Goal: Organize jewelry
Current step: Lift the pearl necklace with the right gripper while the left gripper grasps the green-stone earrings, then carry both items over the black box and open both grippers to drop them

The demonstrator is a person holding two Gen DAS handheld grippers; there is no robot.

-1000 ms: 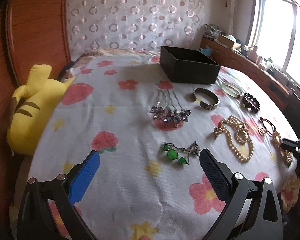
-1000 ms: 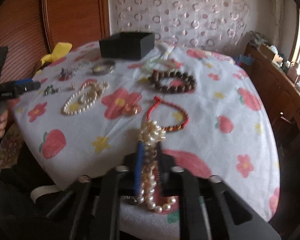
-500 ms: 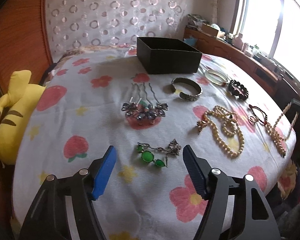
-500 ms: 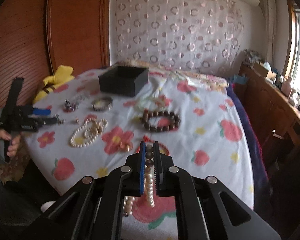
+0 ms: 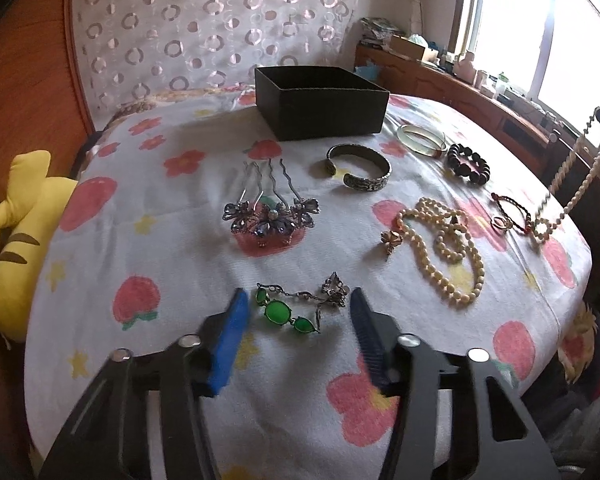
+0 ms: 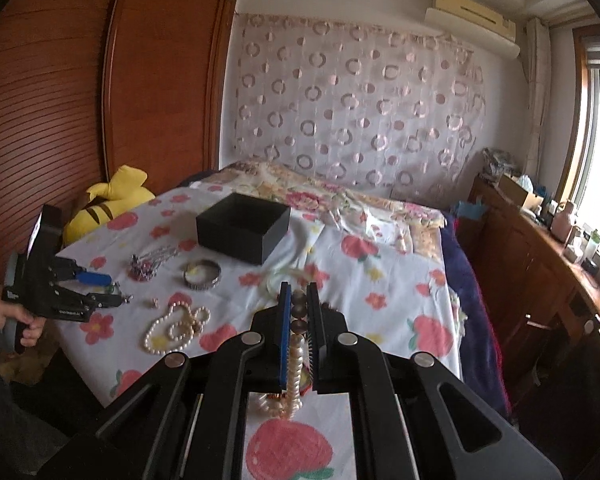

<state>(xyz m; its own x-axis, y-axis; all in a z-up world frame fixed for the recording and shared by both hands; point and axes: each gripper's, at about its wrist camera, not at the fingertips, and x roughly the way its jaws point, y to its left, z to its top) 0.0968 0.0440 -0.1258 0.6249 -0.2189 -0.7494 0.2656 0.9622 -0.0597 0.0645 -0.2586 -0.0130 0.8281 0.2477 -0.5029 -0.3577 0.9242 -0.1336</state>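
My right gripper [image 6: 299,298] is shut on a long pearl necklace [image 6: 293,364] and holds it lifted; the strand hangs down to the bedspread, and it also shows at the right edge of the left wrist view [image 5: 572,176]. My left gripper [image 5: 296,306] is open, low over the bed, its fingers on either side of a green-stone bracelet [image 5: 290,312]. A black open box [image 5: 320,100] stands at the back of the bed; it also shows in the right wrist view [image 6: 244,226].
On the flowered bedspread [image 5: 172,240] lie a flower hair comb [image 5: 270,216], a silver cuff [image 5: 358,166], a jade bangle [image 5: 420,140], a dark bead bracelet [image 5: 468,162], a coiled pearl necklace [image 5: 444,248] and a red cord bracelet [image 5: 510,214]. A yellow plush [image 5: 16,240] sits left.
My right gripper has risen, lifting the pearl necklace off the bed. My left gripper has moved forward and down until its fingers flank the green bracelet.
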